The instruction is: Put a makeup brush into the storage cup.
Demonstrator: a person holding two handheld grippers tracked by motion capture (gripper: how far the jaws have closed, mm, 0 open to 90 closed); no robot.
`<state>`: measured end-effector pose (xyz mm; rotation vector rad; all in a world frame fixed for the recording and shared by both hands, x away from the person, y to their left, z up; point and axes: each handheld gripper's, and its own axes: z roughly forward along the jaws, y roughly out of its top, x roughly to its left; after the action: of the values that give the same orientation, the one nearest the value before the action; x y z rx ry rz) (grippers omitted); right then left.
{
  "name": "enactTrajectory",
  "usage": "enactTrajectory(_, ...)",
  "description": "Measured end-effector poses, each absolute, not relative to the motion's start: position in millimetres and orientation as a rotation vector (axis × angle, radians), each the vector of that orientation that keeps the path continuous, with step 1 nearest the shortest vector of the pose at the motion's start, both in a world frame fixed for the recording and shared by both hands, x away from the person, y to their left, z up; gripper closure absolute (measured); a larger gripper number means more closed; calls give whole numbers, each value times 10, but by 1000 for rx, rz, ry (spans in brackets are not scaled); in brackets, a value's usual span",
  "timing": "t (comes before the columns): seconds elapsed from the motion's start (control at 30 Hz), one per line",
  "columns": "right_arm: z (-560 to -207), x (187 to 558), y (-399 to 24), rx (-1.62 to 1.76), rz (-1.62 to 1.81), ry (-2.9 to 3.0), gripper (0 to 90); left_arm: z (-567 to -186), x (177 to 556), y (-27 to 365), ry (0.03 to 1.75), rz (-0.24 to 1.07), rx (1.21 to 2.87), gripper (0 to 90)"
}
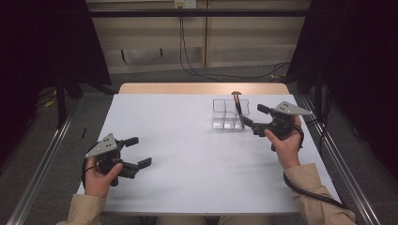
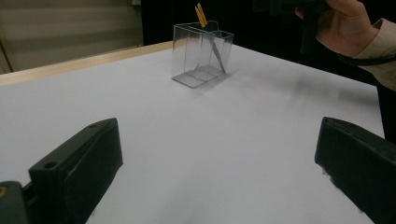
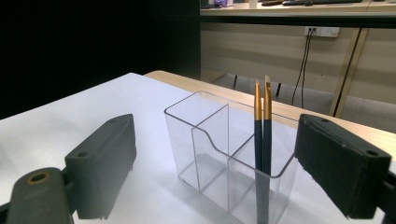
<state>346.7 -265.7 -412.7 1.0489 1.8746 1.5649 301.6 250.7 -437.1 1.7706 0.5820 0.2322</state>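
A clear plastic organizer with several compartments stands at the back right of the white table. Two dark pencils with gold ends lean upright in its right-hand compartment. My right gripper is open just right of the organizer, with nothing between its jaws. In the right gripper view the organizer and pencils sit close ahead, between the wide jaws of that gripper. My left gripper rests open at the front left, holding nothing. From the left gripper view the organizer is far off.
A bare wooden strip runs along the table's back edge. Metal rails flank both sides of the table. Cables lie on the floor behind it. The right hand shows at the top right of the left gripper view.
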Motion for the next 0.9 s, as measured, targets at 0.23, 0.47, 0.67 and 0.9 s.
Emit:
enactTrajectory(0.23, -4142, 3398, -2683, 1037, 1564, 1886, 110, -4373, 3012, 2516, 587, 236, 1769, 7)
enactTrajectory(0.47, -4176, 3344, -2713, 1036, 1557, 1896, 97, -4371, 3008, 2525, 586, 239, 1767, 7)
enactTrajectory(0.67, -4190, 3292, -2732, 1023, 1552, 1908, 97, -4369, 3004, 2521, 591, 239, 1767, 7)
enactTrajectory(0.9, -4209, 3242, -2750, 1017, 1546, 1923, 92, -4365, 3004, 2528, 585, 244, 1770, 7)
